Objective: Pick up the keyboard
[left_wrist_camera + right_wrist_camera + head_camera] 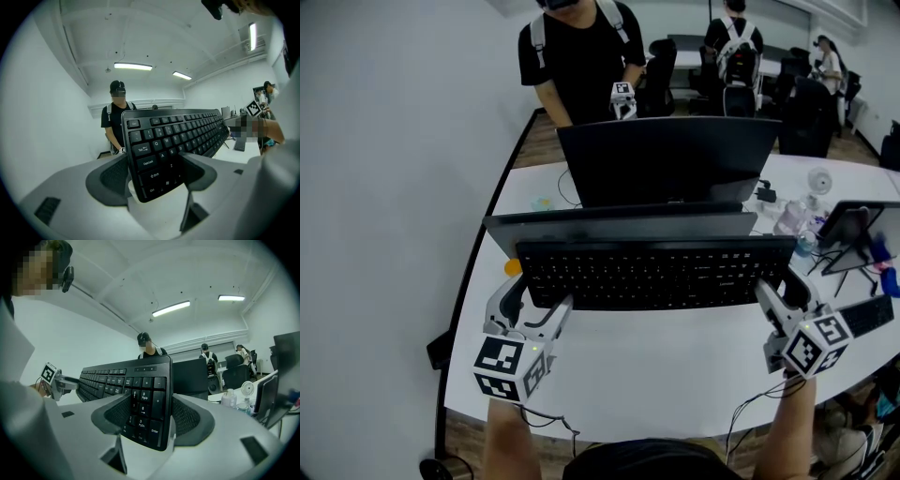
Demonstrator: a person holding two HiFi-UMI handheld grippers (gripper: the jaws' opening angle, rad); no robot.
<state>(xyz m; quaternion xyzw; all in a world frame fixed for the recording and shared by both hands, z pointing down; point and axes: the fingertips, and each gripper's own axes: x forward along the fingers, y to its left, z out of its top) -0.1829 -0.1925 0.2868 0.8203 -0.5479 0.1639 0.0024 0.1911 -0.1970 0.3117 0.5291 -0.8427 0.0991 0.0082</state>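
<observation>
A black full-size keyboard hangs above the white table, held at both ends. My left gripper is shut on the keyboard's left end, the pads pressing above and below near the Ctrl and Shift keys. My right gripper is shut on the right end, clamped over the number pad. In both gripper views the keyboard stands tilted between the jaws and stretches away toward the other gripper.
A dark monitor stands right behind the keyboard, a grey shelf under it. Bottles, a small fan, a tablet stand and a second keyboard crowd the right. A person stands behind the table, others beyond.
</observation>
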